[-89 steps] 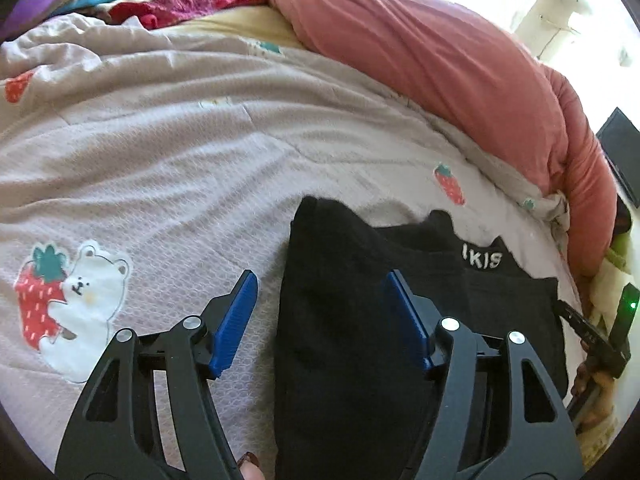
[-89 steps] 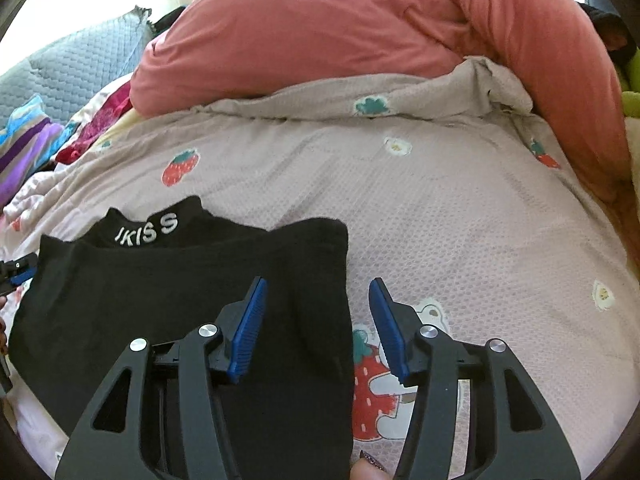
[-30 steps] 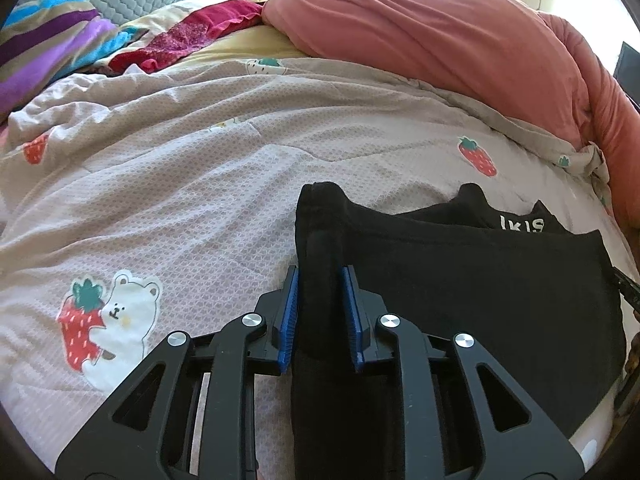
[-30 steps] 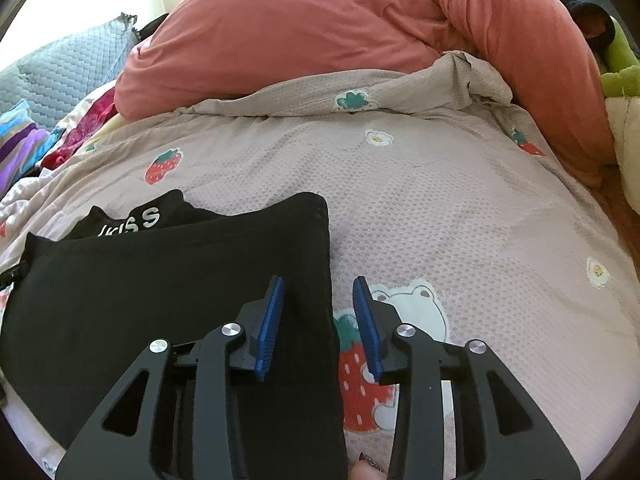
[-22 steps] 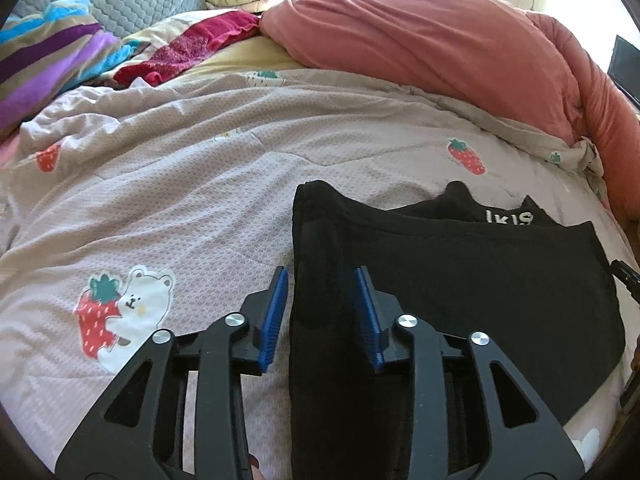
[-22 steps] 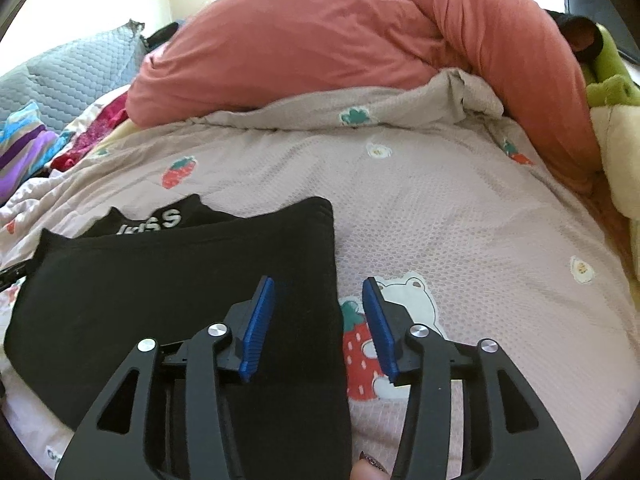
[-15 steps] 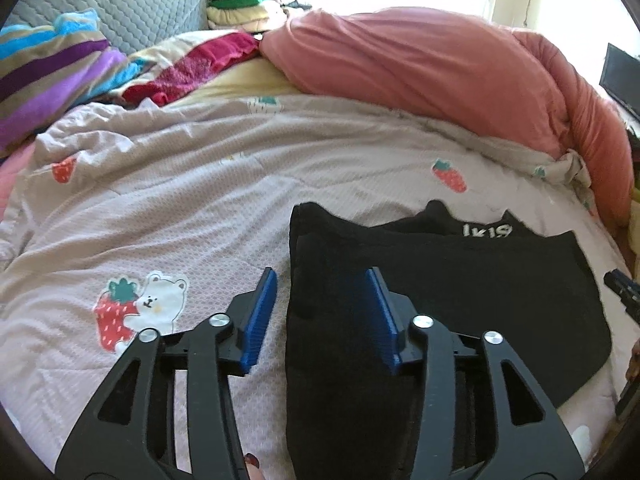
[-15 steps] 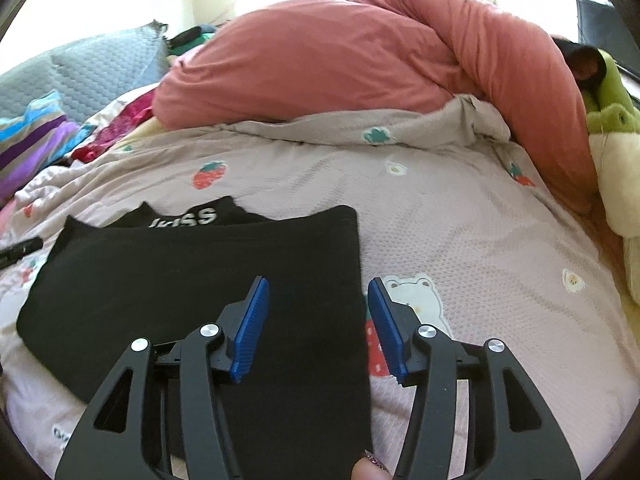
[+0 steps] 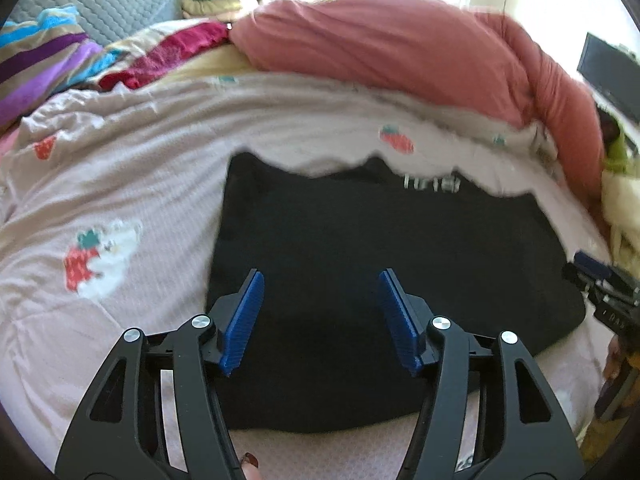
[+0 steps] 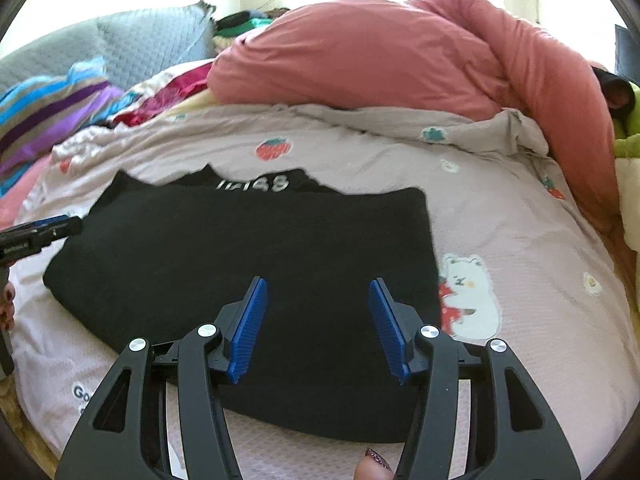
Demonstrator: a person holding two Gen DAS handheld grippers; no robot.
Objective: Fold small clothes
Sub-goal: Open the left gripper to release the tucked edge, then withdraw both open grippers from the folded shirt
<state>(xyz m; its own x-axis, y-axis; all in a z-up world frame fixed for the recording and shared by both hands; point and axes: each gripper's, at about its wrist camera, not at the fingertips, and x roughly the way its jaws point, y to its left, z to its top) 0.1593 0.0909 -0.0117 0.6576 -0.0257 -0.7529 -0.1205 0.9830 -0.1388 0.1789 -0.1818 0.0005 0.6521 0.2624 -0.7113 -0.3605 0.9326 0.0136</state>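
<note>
A black garment [image 9: 360,232] with white lettering at its far edge lies folded flat on the pale pink bedspread [image 9: 120,160]. My left gripper [image 9: 320,276] hovers over the garment's left half; its jaws are opening and nothing is pressed between the blue pads. In the right wrist view the same black garment [image 10: 240,240] spreads out below my right gripper [image 10: 317,282], which is open above the garment's right half and grips nothing. Each view catches the other gripper at the frame's edge: the right gripper [image 9: 600,280] and the left gripper [image 10: 40,232].
A bulky salmon-pink duvet [image 9: 400,52] is heaped along the far side of the bed. A striped blanket [image 9: 40,60] and a grey quilted pillow [image 10: 152,48] lie at the far left. A green plush toy [image 10: 628,136] sits at the right edge.
The left gripper let go of the garment's left folded edge and opened. Both grippers widened and drew back from the garment, so more of it and of the bed shows.
</note>
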